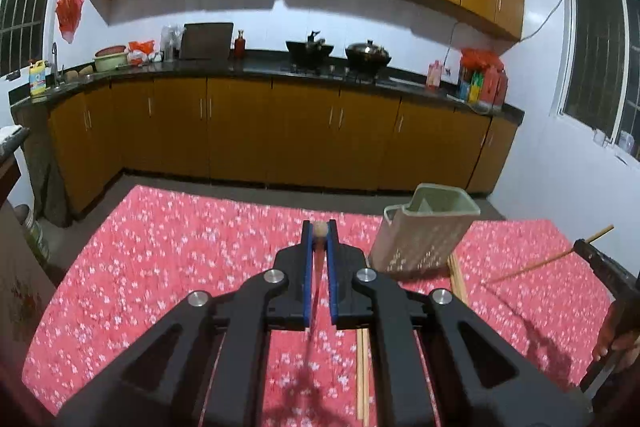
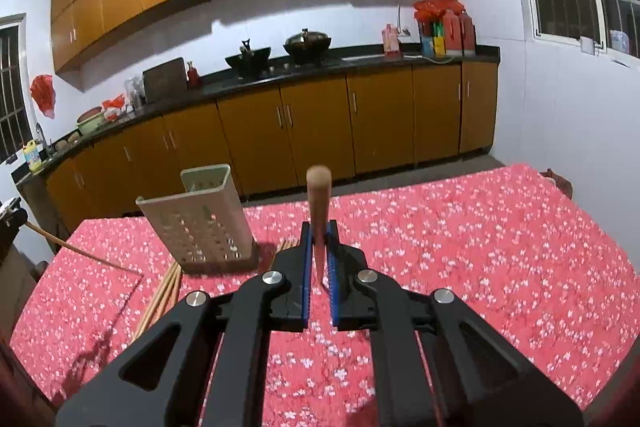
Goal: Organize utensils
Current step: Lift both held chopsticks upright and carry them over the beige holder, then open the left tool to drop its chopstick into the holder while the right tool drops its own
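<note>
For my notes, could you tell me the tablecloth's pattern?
Red tablecloth with small white-pink blossoms; clearest in the right wrist view.

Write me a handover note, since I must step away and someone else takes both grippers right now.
Left gripper: shut on a chopstick, raised over the table.
Right gripper: shut on another chopstick, also raised.
Holder: upright on the table; nothing visible inside.
Loose chopsticks lie on the cloth beside the holder.
Done: two sticks picked up.
Left: drop both in the holder, then gather the loose ones.
</note>
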Tool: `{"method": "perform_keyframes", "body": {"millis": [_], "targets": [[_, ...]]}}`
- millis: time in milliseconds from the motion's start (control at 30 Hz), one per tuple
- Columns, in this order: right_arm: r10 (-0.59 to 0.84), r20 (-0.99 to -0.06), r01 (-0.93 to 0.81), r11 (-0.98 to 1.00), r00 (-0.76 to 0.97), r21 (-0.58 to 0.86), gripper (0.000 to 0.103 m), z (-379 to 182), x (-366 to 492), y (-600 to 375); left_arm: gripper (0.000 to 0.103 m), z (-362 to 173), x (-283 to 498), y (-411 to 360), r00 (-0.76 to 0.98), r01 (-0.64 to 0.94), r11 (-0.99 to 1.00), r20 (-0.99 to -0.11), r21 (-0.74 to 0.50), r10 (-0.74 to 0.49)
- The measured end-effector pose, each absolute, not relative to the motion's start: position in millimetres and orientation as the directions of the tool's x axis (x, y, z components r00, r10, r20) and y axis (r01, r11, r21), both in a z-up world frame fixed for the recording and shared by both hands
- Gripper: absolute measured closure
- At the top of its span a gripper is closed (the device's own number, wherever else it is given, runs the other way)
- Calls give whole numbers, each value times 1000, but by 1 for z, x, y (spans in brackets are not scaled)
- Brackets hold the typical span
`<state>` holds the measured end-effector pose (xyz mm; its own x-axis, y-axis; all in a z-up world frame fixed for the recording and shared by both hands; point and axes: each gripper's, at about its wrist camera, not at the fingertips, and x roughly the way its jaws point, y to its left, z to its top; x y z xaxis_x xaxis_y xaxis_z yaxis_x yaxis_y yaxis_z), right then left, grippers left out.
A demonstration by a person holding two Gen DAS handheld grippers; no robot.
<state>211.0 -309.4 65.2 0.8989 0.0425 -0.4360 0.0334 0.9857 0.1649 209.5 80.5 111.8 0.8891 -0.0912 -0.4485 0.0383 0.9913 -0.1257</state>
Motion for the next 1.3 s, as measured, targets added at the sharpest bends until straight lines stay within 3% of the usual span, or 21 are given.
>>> {"method": "perform_keyframes", "body": {"millis": [567, 733, 967, 1167, 1300], "targets": [[50, -402, 19, 986, 914, 166, 95, 86, 220, -308, 96, 135, 220, 77, 914, 34, 990, -398, -135, -85], [67, -299, -2, 977, 952, 214, 95, 126, 222, -311, 96, 174, 219, 81, 949, 41, 985, -302, -166, -90], [141, -121, -105, 957, 983, 269, 95, 184, 230, -295, 96, 237, 217, 63, 989, 82, 976, -101, -201, -104], [203, -110, -173, 956, 973, 238, 95, 183, 249, -268, 96, 246, 232, 43, 986, 136, 955, -54, -265, -156], [217, -143, -183, 959, 966, 219, 95, 168, 266, -256, 96, 235, 244, 28, 980, 159, 948, -75, -276, -186]]}}
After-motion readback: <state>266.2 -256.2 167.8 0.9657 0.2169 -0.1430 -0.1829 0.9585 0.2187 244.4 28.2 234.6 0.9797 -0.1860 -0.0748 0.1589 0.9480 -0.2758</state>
